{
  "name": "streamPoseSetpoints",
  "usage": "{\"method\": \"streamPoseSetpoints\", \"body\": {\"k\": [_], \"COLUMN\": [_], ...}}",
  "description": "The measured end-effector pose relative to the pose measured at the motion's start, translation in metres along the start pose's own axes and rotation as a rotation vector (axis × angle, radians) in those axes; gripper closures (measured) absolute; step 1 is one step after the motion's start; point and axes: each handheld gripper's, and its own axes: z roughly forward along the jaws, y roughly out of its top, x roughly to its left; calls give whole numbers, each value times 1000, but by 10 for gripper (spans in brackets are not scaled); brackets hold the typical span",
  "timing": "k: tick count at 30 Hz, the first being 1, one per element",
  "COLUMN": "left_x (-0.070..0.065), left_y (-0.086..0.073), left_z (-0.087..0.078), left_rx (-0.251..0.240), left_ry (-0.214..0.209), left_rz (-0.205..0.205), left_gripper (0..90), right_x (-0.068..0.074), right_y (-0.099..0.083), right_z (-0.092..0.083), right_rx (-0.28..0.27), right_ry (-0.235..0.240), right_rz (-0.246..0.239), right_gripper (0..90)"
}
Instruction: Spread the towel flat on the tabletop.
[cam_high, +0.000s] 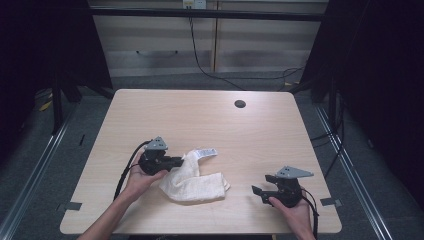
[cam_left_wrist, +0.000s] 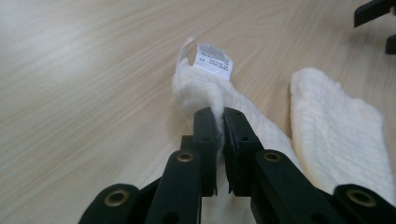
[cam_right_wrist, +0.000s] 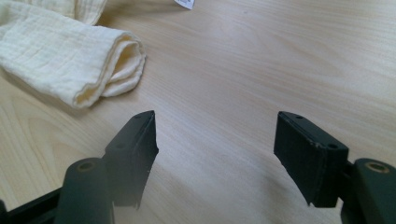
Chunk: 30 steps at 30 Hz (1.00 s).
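My left fingers (cam_left_wrist: 219, 122) pinch the cream muslin cloth (cam_high: 192, 181) at its tag end, centre-left of frame. Cloth runs toward lower right, where my right fingers (cam_right_wrist: 215, 154) sit spread and empty, near its folded end.

Item: white sewn-in care label (cam_left_wrist: 212, 59) on the cream cloth (cam_left_wrist: 243, 126), standing just beyond the tips of the left tongs (cam_left_wrist: 219, 114), which pinch the cloth directly below it. Print: several short lines of small dark type, too fine and blurred to read; no word, brand or number can be made out. Same label (cam_high: 206, 152) seen from the high view: print illegible.
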Motion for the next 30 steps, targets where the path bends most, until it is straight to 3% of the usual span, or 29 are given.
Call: {"method": "streamPoseSetpoints", "body": {"k": [7,8,14,15,16,19,24,30], "left_x": [-4,-4,-4,-4,-3,-2,-3,-2], "left_y": [4,4,4,4,4,3,2,-1], "left_z": [-7,-6,-6,-6,-7,-8,-7,-4], "left_rx": [-34,-33,-27,-27,-29,-30,-35,-22], "left_ry": [-1,-2,5,5,9,5,18,17], "left_rz": [6,7,14,14,10,9,2,1], "left_gripper": [847,847,847,847,847,847,847,846], "right_x": [12,18,36,36,39,44,49,44], "right_y": [17,27,58,58,64,69,68,66], "right_z": [7,14,56,56,71,89,99,95], "right_rx": [-13,-29,-1,-1,20,53,84,78], "right_ry": [43,77,182,182,216,265,321,319], "right_rz": [-32,-55,-111,-111,-115,-118,-111,-79], "right_gripper": [365,429,532,532,514,489,527,789]}}
